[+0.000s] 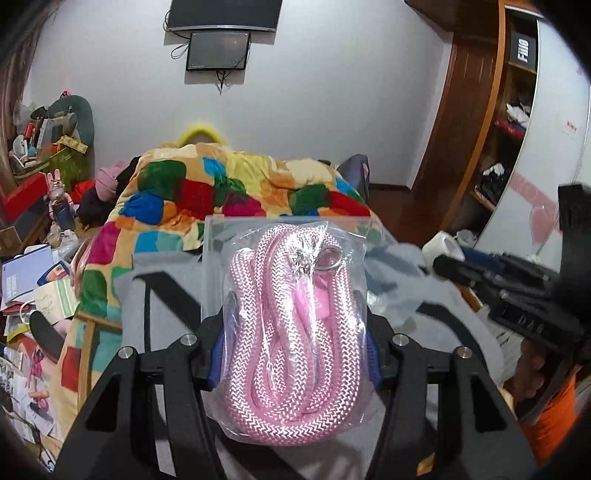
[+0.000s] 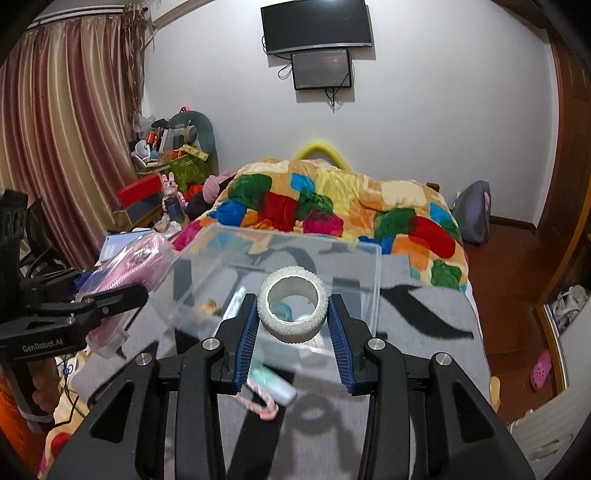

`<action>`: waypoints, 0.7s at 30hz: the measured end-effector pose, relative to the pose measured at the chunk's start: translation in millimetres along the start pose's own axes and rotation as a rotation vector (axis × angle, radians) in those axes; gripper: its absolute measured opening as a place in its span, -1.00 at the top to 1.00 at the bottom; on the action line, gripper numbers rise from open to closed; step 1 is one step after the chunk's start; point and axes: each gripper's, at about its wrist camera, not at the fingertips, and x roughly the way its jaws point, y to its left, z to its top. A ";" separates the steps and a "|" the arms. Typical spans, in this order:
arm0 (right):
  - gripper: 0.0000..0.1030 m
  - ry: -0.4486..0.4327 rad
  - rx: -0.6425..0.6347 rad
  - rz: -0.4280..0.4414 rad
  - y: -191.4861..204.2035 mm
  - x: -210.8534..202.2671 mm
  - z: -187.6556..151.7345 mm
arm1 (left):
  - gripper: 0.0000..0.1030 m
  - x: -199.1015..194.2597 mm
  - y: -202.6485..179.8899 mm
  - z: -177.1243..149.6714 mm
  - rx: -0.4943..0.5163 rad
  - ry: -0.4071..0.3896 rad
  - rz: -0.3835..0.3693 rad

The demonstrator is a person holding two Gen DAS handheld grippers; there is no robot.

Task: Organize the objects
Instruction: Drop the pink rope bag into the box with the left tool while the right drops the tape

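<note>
**Cluttered bedroom, white walls**

A white wall point(image 2: 443, 110) carries two dark screens point(image 2: 317, 26), cables trailing below. Striped pink-and-gold curtains point(image 2: 62, 129) hang at left. A bed bears a patchwork quilt point(image 2: 332, 199) and a grey blanket point(image 2: 424, 314). A wooden wardrobe point(image 1: 491, 122) stands open at right, over reddish-brown floor point(image 2: 517, 266).

"GenRobot.AI" is printed in pale letters on the black body of the left gripper point(image 2: 107, 301), seen at the left edge of the right wrist view. "FIIID", or something close to it, is lettered in white, turned sideways, on a black box point(image 1: 522, 51) on the upper shelf of the wooden wardrobe point(image 1: 476, 110). Embossed characters are carried on the black body of the right gripper point(image 1: 448, 264), below that wardrobe, but cannot be read with certainty.
</note>
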 end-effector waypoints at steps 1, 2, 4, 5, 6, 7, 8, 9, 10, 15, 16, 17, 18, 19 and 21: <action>0.33 0.001 0.002 -0.002 0.4 3.0 3.2 | -0.10 2.3 0.6 4.8 -0.002 -0.002 0.000; 0.33 0.001 0.001 -0.004 0.0 6.7 5.8 | -0.10 5.1 1.7 9.8 -0.002 -0.006 0.002; 0.33 0.008 -0.004 -0.019 0.5 15.4 10.4 | -0.10 11.4 2.6 17.1 0.001 -0.006 0.009; 0.33 0.018 -0.002 -0.027 0.0 21.9 13.0 | -0.10 17.5 3.9 21.8 -0.002 0.000 0.008; 0.33 0.030 0.003 -0.028 -0.7 28.2 15.1 | -0.10 22.3 5.0 24.5 -0.005 0.007 0.009; 0.33 0.045 0.009 -0.028 -2.3 35.2 17.0 | -0.10 25.9 6.3 25.9 -0.008 0.012 0.012; 0.33 0.060 0.015 -0.031 -3.8 43.1 18.4 | -0.10 32.7 7.4 28.1 -0.009 0.022 0.019; 0.33 0.073 0.019 -0.037 -4.7 49.9 19.0 | -0.10 38.1 7.5 29.1 -0.009 0.031 0.024; 0.33 0.086 0.020 -0.041 -5.5 57.0 19.5 | -0.10 46.7 8.5 30.3 -0.011 0.045 0.028; 0.33 0.165 0.025 -0.047 -6.1 90.7 16.0 | -0.10 81.3 11.2 30.3 -0.019 0.117 0.026; 0.33 0.179 0.022 -0.051 -5.9 97.1 14.8 | -0.10 85.6 11.2 29.5 -0.017 0.125 0.033; 0.33 0.187 0.020 -0.057 -5.3 99.8 13.0 | -0.10 93.0 11.1 29.2 -0.014 0.139 0.040; 0.33 0.194 0.017 -0.063 -5.5 102.8 12.0 | -0.10 98.1 11.3 28.7 -0.014 0.148 0.038; 0.33 0.203 0.017 -0.067 -6.2 105.6 11.6 | -0.10 101.8 11.7 28.3 -0.015 0.156 0.036; 0.32 0.223 0.018 -0.067 -7.7 109.8 9.7 | -0.11 109.5 12.3 27.4 -0.018 0.180 0.031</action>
